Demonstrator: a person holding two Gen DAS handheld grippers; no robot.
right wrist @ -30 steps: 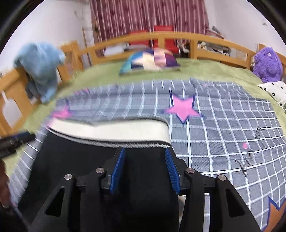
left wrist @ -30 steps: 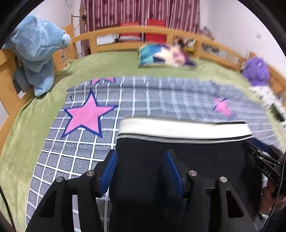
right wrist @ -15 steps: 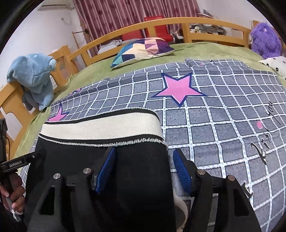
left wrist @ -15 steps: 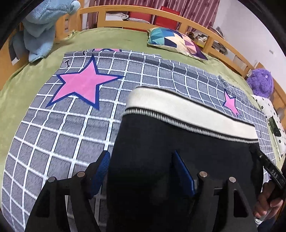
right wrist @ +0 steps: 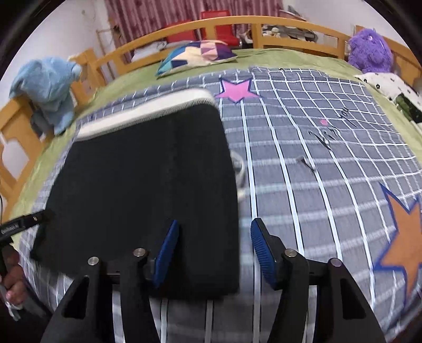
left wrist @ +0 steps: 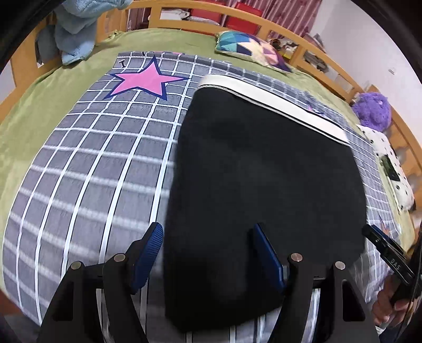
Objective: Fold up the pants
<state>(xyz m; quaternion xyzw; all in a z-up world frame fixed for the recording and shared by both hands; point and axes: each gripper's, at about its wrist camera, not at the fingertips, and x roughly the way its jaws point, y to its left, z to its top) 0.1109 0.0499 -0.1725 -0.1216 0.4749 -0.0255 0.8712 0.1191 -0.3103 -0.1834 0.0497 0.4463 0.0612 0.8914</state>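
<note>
The black pants (left wrist: 263, 171) lie folded flat on the grey checked blanket (left wrist: 92, 163), with the white waistband (left wrist: 269, 97) at the far end. My left gripper (left wrist: 207, 253) straddles their near left corner. Its blue pads (left wrist: 147, 250) stand apart from the cloth while the jaws are closing slightly. In the right wrist view the pants (right wrist: 142, 179) fill the left half. My right gripper (right wrist: 215, 250) straddles their near right corner, its jaws closing and its pads (right wrist: 259, 250) clear of the fabric. A hand (left wrist: 385, 308) holds the other gripper at the right edge.
A wooden bed rail (right wrist: 263, 23) rings the green sheet (left wrist: 31, 110). A blue plush toy (right wrist: 50, 87) hangs on the left rail. A patterned pillow (right wrist: 197, 54) lies at the back, and a purple plush (right wrist: 369, 50) and a spotted cushion (right wrist: 390, 87) sit at the right.
Both grippers have widened their jaws off the black cloth and drawn back toward the near edge. The pants now lie flat, seen nearly whole.
</note>
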